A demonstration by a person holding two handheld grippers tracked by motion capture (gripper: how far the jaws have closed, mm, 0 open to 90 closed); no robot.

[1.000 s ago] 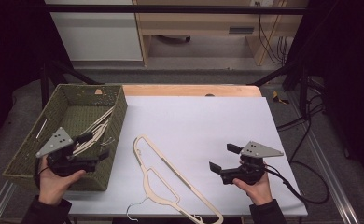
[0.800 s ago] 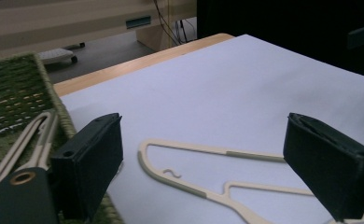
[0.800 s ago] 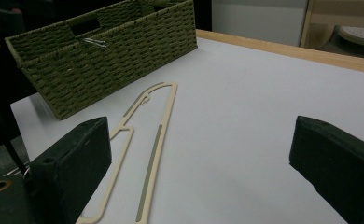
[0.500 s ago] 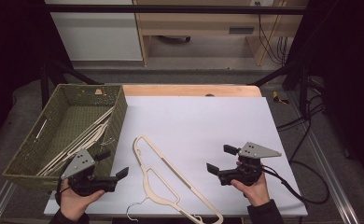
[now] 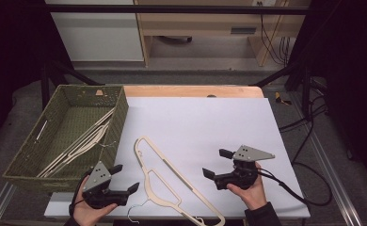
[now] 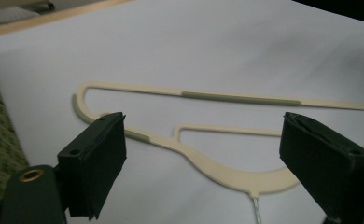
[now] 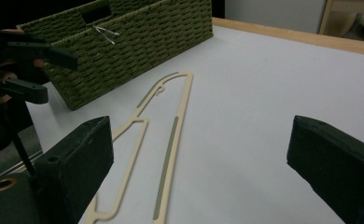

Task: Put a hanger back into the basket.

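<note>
I'm lining my left claw (image 5: pixel 126 178), jaws spread and empty, on the hanger (image 5: pixel 165 183) on the table (image 5: pixel 228 127). Next: close on its neck, carry it left to the basket (image 5: pixel 26 165). Right claw (image 5: pixel 218 163) waits released.

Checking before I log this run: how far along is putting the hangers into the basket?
Done: several cream hangers already lie in the green woven basket. In hand: nothing is gripped yet; the left tongs stand open beside the last cream hanger on the table, near its metal hook, and the right tongs wait open on its other side. Left: grasping that hanger and moving it into the basket.
</note>
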